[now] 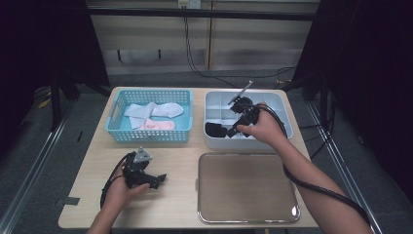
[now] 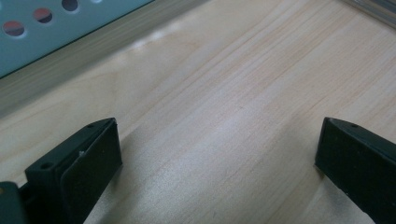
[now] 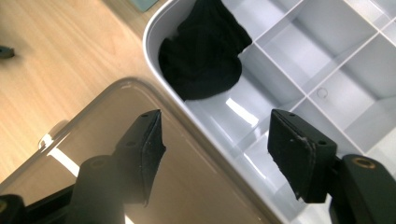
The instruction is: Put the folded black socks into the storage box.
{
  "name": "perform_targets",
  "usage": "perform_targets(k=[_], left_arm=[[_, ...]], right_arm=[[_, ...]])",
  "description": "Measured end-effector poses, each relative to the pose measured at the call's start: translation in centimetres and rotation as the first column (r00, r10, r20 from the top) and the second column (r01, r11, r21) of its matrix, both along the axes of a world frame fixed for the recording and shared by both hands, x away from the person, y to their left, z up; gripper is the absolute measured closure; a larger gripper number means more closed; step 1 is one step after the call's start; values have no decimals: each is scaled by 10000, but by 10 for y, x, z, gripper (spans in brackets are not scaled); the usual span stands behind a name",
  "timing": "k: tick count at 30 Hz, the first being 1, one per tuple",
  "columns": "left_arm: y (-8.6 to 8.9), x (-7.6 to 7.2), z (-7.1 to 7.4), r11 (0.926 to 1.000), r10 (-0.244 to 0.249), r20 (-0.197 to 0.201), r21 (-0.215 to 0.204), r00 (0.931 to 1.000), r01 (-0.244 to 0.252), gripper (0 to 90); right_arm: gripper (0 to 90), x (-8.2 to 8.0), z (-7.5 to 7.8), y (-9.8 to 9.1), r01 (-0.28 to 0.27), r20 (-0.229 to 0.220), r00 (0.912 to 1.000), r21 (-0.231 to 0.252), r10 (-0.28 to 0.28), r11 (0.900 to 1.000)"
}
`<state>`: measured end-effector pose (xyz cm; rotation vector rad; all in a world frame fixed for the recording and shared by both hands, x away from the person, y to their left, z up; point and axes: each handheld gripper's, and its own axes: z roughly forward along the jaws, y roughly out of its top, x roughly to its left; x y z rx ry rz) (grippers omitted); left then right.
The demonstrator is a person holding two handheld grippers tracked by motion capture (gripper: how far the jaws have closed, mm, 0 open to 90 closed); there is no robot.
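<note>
A black sock (image 1: 215,129) lies bunched in the front-left compartment of the grey divided box (image 1: 280,105). My right gripper (image 1: 234,129) hovers over the box's front edge, just right of the sock. In the right gripper view the jaws (image 3: 215,149) stand open with nothing between them, and the black sock (image 3: 201,51) lies beyond them, apart from the pads. My left gripper (image 1: 159,179) rests low over the wooden table (image 1: 160,156) at the front left. It is open (image 2: 215,158), with only bare wood between its jaws.
A blue basket (image 1: 148,136) at the back left holds white socks (image 1: 153,111) and a pink one (image 1: 158,125). A shiny metal tray (image 1: 243,187) lies in front of the divided box, and its rim (image 3: 93,140) passes under my right gripper. Cables trail from both grippers.
</note>
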<state>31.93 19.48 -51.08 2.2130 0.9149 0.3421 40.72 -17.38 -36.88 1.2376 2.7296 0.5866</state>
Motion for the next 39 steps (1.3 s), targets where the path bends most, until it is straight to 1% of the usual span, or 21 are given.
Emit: perform_targets(k=[2, 6, 8, 9, 11, 14, 17, 19, 21, 22, 23, 25, 27, 28, 29, 31, 32, 35, 37, 38, 39], left_arm=[[0, 0, 0, 10000, 18, -28, -72, 10000, -18, 0], [0, 0, 0, 10000, -7, -12, -29, 10000, 7, 0], [0, 0, 0, 10000, -60, -17, 37, 10000, 60, 0], [0, 0, 0, 10000, -60, -17, 37, 10000, 60, 0], [0, 0, 0, 10000, -62, -23, 49, 10000, 62, 0], [0, 0, 0, 10000, -61, -19, 45, 10000, 61, 0], [0, 0, 0, 10000, -59, 1, 43, 10000, 59, 0], [0, 0, 0, 10000, -63, -18, 33, 10000, 63, 0], [0, 0, 0, 10000, -56, -17, 36, 10000, 56, 0], [0, 0, 0, 10000, -56, -17, 36, 10000, 56, 0], [0, 0, 0, 10000, -57, -22, 28, 10000, 57, 0], [0, 0, 0, 10000, -61, -17, 41, 10000, 61, 0], [0, 0, 0, 10000, -42, -12, 77, 10000, 42, 0], [0, 0, 0, 10000, -51, -22, 67, 10000, 51, 0], [0, 0, 0, 10000, -59, -13, 33, 10000, 59, 0], [0, 0, 0, 10000, -51, -9, 40, 10000, 51, 0], [0, 0, 0, 10000, -51, -9, 40, 10000, 51, 0], [0, 0, 0, 10000, -56, -17, 34, 10000, 56, 0], [0, 0, 0, 10000, -63, -20, 35, 10000, 63, 0], [0, 0, 0, 10000, -63, -20, 35, 10000, 63, 0], [0, 0, 0, 10000, -64, -19, 34, 10000, 64, 0]], right_arm=[[343, -9, 2, -7, -72, 71, 9999, 5, 72, 10000], [334, -16, 3, -15, -84, 113, 9999, 23, 84, 10000], [322, -23, 1, -23, -50, 142, 9999, 126, 48, 9999], [322, -23, 1, -23, -50, 142, 9999, 126, 48, 9999], [306, -29, -2, -29, -61, 227, 9997, 72, 60, 10000], [304, -33, -4, -33, -70, 243, 9997, 26, 70, 10000], [292, -40, -8, -38, -79, 205, 9998, 120, 77, 9999], [284, -45, -11, -41, -138, 264, 9996, -32, 138, 9999], [277, -52, -19, -47, -113, 144, 9998, 14, 113, 9999], [277, -52, -19, -47, -113, 144, 9998, 14, 113, 9999], [273, -57, -26, -51, -109, 152, 9998, -179, 111, 9998], [269, -60, -30, -53, -73, 70, 9999, -196, 74, 9998], [265, -65, -38, -58, -83, -21, 10000, -188, 82, 9998], [265, -68, -42, -60, -48, -57, 10000, -271, 46, 9996], [262, -72, -49, -65, -36, -131, 9999, -410, 31, 9992], [261, -76, -56, -71, 107, -242, 9996, -350, -116, 9993], [256, -78, -60, -73, 156, -282, 9995, -410, -168, 9990], [249, -82, -66, -79, 180, -159, 9997, -610, -190, 9980], [239, -88, -73, -85, 303, -248, 9992, -658, -320, 9974], [239, -88, -73, -85, 303, -248, 9992, -658, -320, 9974], [232, -92, -77, -90, 282, -203, 9993, -785, -298, 9965]])
